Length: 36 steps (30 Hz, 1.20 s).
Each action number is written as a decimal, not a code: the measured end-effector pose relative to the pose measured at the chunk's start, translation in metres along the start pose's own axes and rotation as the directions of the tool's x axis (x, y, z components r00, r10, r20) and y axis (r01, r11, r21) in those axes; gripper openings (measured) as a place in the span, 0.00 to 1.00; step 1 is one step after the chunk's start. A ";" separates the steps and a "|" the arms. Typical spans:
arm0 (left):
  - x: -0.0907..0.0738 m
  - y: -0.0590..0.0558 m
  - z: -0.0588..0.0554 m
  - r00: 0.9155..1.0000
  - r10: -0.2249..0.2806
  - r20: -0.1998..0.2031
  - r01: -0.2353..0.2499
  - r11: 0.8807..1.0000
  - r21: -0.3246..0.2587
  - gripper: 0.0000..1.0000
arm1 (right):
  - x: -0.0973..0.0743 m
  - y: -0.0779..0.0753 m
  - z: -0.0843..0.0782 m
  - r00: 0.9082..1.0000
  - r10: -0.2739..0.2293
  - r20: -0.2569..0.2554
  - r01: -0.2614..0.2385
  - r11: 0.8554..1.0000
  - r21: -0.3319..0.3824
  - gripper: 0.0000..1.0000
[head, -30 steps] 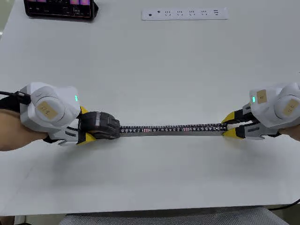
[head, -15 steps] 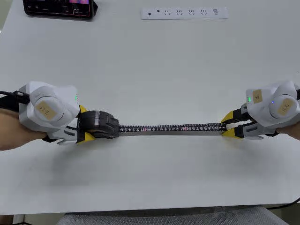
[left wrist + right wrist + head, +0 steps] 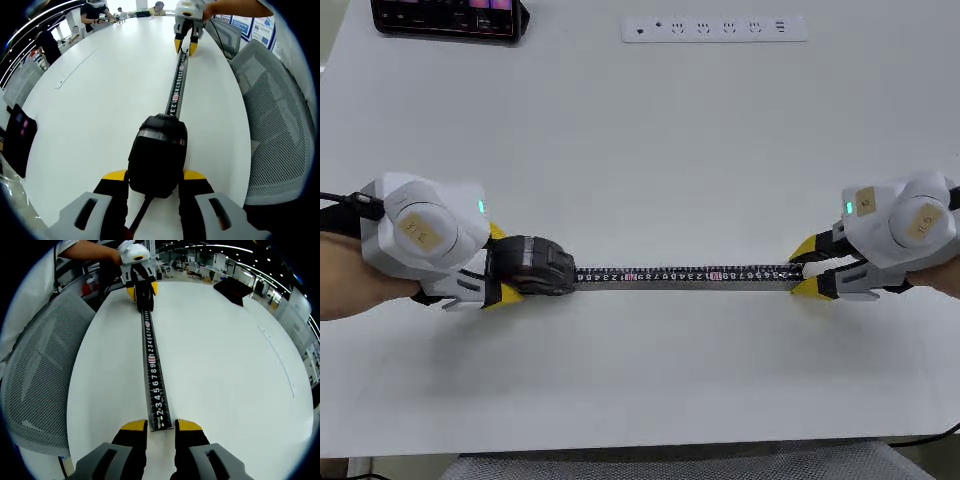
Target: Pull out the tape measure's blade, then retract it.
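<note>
Broad white counter [image 3: 640,150]: carries every item noted. A grey mesh chair [image 3: 272,125] stands against its near edge. Along the far edge lie a long white power strip [image 3: 714,29] and, toward the far left corner, a black device with a pink-lit face [image 3: 450,17]. Both are well apart from the work.

Black tape blade with white numerals [image 3: 685,273]: drawn out and running straight along the counter near its front edge, spanning from one pair of tongs to the other. Whether it rests on the surface or runs just above it cannot be told.

Black tape measure case [image 3: 532,266]: at the left end of the blade, which issues from its right side. The left tongs [image 3: 505,264] are clamped on it, one yellow-tipped jaw pressed against each flank. In the left gripper view the case projects forward beyond the jaw tips.

Right tongs [image 3: 803,269]: at the free end of the blade, jaws drawn in to the blade's width with a yellow tip against each edge. In the right gripper view the blade end sits lodged between the tips, lowest numerals nearest them.
</note>
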<state>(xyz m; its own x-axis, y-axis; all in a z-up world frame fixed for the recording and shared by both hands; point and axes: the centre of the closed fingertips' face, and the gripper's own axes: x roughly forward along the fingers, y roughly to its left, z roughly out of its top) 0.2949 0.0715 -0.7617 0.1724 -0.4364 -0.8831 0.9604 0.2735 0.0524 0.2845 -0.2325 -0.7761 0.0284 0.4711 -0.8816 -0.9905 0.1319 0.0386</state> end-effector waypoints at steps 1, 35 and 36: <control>0.000 0.000 0.000 1.000 0.001 0.001 -0.001 1.000 0.002 0.35 | 0.000 0.000 0.000 1.000 0.001 0.001 -0.001 1.000 0.001 0.18; -0.029 0.005 0.018 0.980 0.105 0.168 -0.076 0.982 -0.175 0.53 | -0.015 -0.004 0.030 0.973 -0.159 0.167 0.121 0.969 0.217 0.45; -0.031 0.005 0.019 0.978 0.112 0.176 -0.078 0.979 -0.188 0.53 | -0.016 -0.003 0.030 0.972 -0.163 0.169 0.124 0.968 0.220 0.45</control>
<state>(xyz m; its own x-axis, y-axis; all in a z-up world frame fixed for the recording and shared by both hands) 0.2983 0.0700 -0.7250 0.3148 -0.5472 -0.7755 0.8857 0.4630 0.0328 0.2916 -0.2137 -0.7483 0.2113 0.5835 -0.7841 -0.9253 0.3779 0.0319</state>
